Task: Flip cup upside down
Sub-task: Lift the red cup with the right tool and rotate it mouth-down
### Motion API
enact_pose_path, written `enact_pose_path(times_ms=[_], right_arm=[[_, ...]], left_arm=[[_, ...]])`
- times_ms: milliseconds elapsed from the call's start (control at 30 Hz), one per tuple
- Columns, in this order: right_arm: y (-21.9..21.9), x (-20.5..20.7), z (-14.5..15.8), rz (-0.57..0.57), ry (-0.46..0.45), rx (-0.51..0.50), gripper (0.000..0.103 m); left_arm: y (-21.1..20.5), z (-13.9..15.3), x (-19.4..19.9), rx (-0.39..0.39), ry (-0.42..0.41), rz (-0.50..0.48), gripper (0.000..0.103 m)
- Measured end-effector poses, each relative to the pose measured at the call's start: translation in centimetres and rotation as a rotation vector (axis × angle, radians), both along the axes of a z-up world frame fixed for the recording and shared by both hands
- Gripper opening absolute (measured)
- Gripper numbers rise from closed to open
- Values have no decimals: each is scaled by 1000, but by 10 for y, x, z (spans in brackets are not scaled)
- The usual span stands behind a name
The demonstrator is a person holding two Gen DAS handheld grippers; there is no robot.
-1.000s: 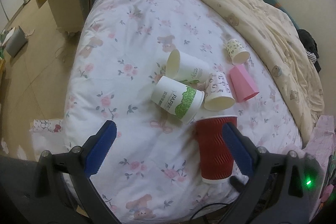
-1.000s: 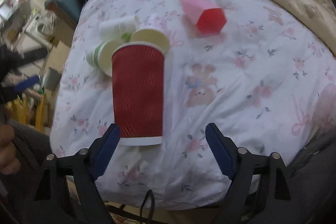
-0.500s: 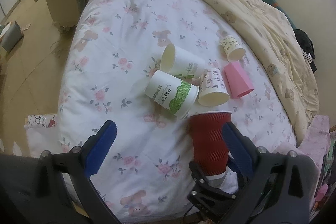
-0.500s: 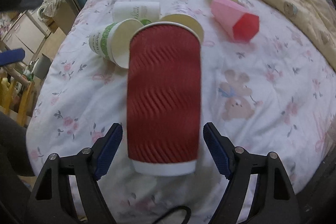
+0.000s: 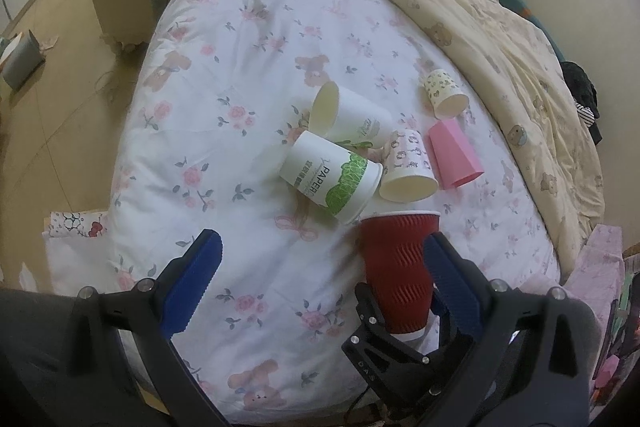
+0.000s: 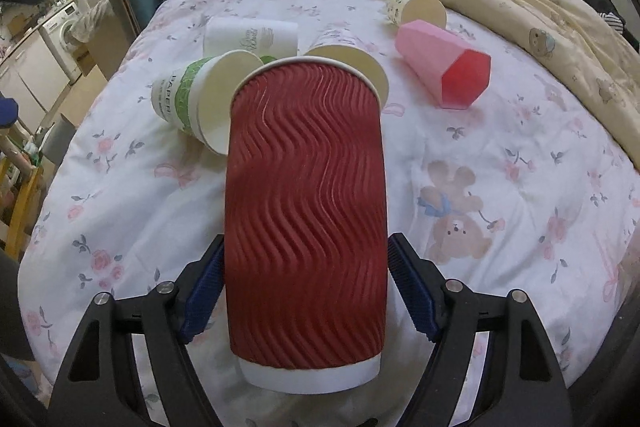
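A red ribbed paper cup (image 6: pixel 306 223) lies on its side on the floral bed sheet (image 6: pixel 520 155), its mouth pointing away from me. My right gripper (image 6: pixel 306 287) has its blue pads on both sides of the cup's lower body, closed against it. In the left wrist view the red cup (image 5: pixel 398 267) lies at lower right with the right gripper's black frame (image 5: pixel 384 343) around its base. My left gripper (image 5: pixel 320 287) is open and empty above the sheet, its right pad in front of the red cup.
Several other cups lie on their sides beyond the red one: a green-and-white cup (image 5: pixel 332 179), a white cup (image 5: pixel 348 115), a patterned cup (image 5: pixel 408 167), a pink cup (image 5: pixel 454 153) and a small yellow-patterned cup (image 5: pixel 444 95). A beige quilt (image 5: pixel 480 7) is bunched along the right.
My right gripper has moved in over the red cup and its pads have closed from wide apart onto the cup's sides. The left gripper has stayed open and nearly still.
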State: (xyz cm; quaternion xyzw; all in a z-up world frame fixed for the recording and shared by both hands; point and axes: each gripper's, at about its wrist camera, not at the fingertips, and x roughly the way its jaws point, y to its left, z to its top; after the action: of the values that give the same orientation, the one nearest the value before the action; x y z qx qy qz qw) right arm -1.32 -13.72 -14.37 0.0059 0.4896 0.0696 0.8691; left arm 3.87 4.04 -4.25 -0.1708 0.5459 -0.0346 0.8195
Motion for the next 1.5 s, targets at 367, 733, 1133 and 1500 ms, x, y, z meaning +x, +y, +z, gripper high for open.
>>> enact_pose_path(times_ms=[367,733,1133,1500], right_arm=[[-14,-1,32,12,2,87,70],[-69,1,111,187,-11,197,70],[-70,-7,106,286,14,286,70],[-65,-16,114,305,-38,254,69]], left_arm=[[2,3,1,-10,-11,1,99],[-38,27,-5,-99,-165,-169,99],[-74,24,-1,-137,-199,-302,99],[-53,5,8,-110,-123,-204,99]])
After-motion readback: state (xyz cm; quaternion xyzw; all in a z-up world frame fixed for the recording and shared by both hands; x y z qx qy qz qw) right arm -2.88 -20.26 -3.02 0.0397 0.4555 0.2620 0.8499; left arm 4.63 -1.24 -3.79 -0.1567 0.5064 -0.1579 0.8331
